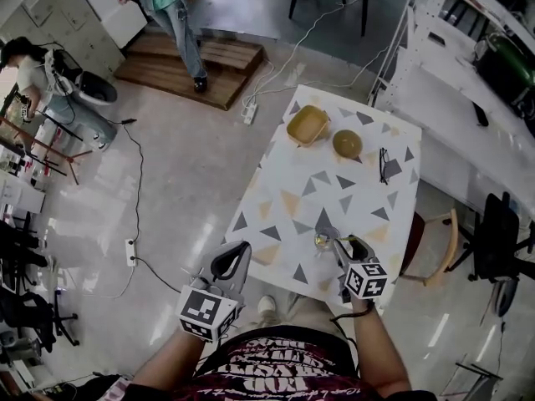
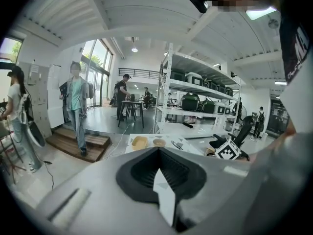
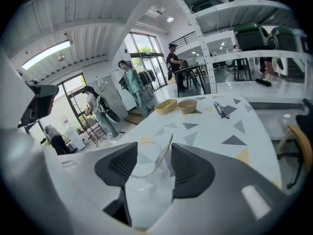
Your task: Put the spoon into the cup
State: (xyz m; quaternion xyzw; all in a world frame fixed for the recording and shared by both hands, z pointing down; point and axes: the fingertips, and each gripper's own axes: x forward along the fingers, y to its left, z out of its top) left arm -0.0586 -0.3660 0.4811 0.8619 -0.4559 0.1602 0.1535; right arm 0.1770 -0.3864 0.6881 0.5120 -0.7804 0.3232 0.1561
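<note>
**Spoon stands in the glass cup at the near edge of the desk**

The desk [image 1: 368, 197] is a white rectangle scattered with grey and tan triangles. It stands on a glossy pale floor [image 1: 184, 174] crossed by cables, with a power strip [image 1: 130, 251] lying off to its left. At the desk's far end sit a yellow rectangular dish [image 1: 307, 124] and, just beside it, a round tan bowl [image 1: 347, 144]. A pair of eyeglasses [image 1: 384, 164] lies near the right edge. A wooden chair [image 1: 439, 249] is tucked against the desk's right side. White metal shelving [image 1: 468, 65] runs along the right of the room, and a low wooden platform [image 1: 192, 61] lies beyond the desk with a person [image 1: 175, 11] standing on it.

The cup [image 3: 144, 168] stands upright near the desk's near edge. The spoon [image 3: 164, 152] is inside it, its long axis steeply tilted. In the right gripper view the handle rises up and to the right and leans on the rim on that side. The cup is clear glass, and the spoon is slim and pale gold.

The right gripper [image 1: 344, 247] points down and away over the desk. Its fingers [image 3: 120, 165] are spread wide on either side of the cup and clamp nothing. The left gripper [image 1: 236, 253] hangs off the desk's left side, above the floor. Its fingers [image 2: 142, 173] are closed together with nothing between them.
</note>
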